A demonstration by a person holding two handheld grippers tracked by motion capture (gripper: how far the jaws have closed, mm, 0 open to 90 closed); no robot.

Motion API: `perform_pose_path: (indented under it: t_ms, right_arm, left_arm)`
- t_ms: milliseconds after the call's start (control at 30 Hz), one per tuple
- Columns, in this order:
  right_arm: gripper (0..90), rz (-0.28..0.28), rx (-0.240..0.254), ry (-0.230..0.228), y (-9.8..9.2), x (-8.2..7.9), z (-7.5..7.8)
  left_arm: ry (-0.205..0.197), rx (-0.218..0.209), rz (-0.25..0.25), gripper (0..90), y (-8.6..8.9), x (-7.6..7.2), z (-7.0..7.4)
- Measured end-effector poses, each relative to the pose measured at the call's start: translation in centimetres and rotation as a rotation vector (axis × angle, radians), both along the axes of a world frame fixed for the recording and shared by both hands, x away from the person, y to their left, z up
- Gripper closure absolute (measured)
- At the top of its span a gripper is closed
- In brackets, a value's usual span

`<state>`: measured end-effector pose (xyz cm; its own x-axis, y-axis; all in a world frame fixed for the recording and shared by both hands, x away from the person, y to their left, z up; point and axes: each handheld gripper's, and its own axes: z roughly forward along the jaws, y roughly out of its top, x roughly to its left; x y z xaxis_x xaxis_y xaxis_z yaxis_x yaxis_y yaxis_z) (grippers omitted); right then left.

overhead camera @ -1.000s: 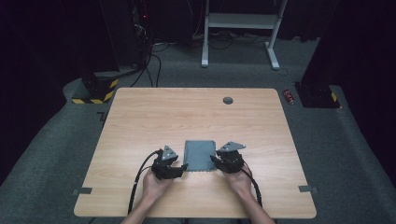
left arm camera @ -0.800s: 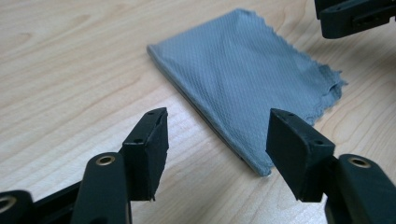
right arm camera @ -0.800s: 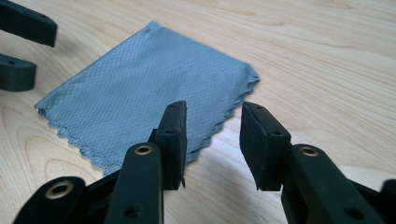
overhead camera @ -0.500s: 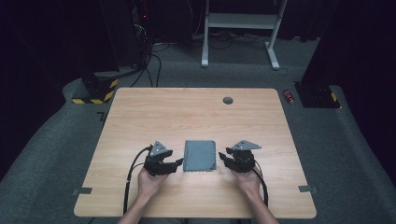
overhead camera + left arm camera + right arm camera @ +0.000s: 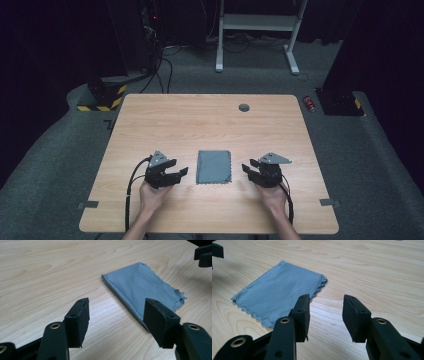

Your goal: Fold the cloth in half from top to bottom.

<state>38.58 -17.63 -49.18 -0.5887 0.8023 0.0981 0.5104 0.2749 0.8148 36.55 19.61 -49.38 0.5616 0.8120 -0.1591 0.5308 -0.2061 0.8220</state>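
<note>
A folded grey cloth (image 5: 214,166) with pinked edges lies flat on the wooden table (image 5: 205,120), near its front middle. My left gripper (image 5: 178,173) rests on the table just left of the cloth, open, nothing between its jaws. In the left gripper view the cloth (image 5: 143,288) lies ahead and to the right of the open left gripper (image 5: 117,320). My right gripper (image 5: 249,168) sits just right of the cloth, open and empty. From the right gripper view the cloth (image 5: 279,292) spreads ahead to the left of the right gripper (image 5: 325,315).
A small dark round disc (image 5: 244,107) sits near the table's far edge. Beyond the table are a white desk frame (image 5: 257,30), cables on the carpet and a small red object (image 5: 310,103) on the floor at the right.
Both grippers have drawn outward from the cloth's side edges, left one leftward, right one rightward. The cloth stays folded in place.
</note>
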Motion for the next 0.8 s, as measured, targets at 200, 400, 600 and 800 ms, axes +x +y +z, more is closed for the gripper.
perform_pose_path:
  t_ms: [200,400,600,800]
  right_arm:
    - [57.1,-0.014,0.014,-0.001,-0.7,-0.5,0.0]
    - [57.0,-0.027,0.018,-0.002,-1.4,-1.0,-0.1]
    - [57.0,-0.045,0.017,0.004,-2.2,-1.5,-0.5]
    - [56.9,-0.061,-0.003,0.0,-3.0,-2.0,-0.7]
  left_arm:
    - [-0.005,-0.003,0.018,38.2,0.8,-0.3,-0.1]
    - [-0.002,-0.001,0.039,38.2,1.6,-0.8,-0.4]
    - [-0.004,-0.002,0.059,38.2,2.4,-1.3,-0.7]
    - [-0.004,0.026,0.075,38.2,3.0,-1.9,-1.1]
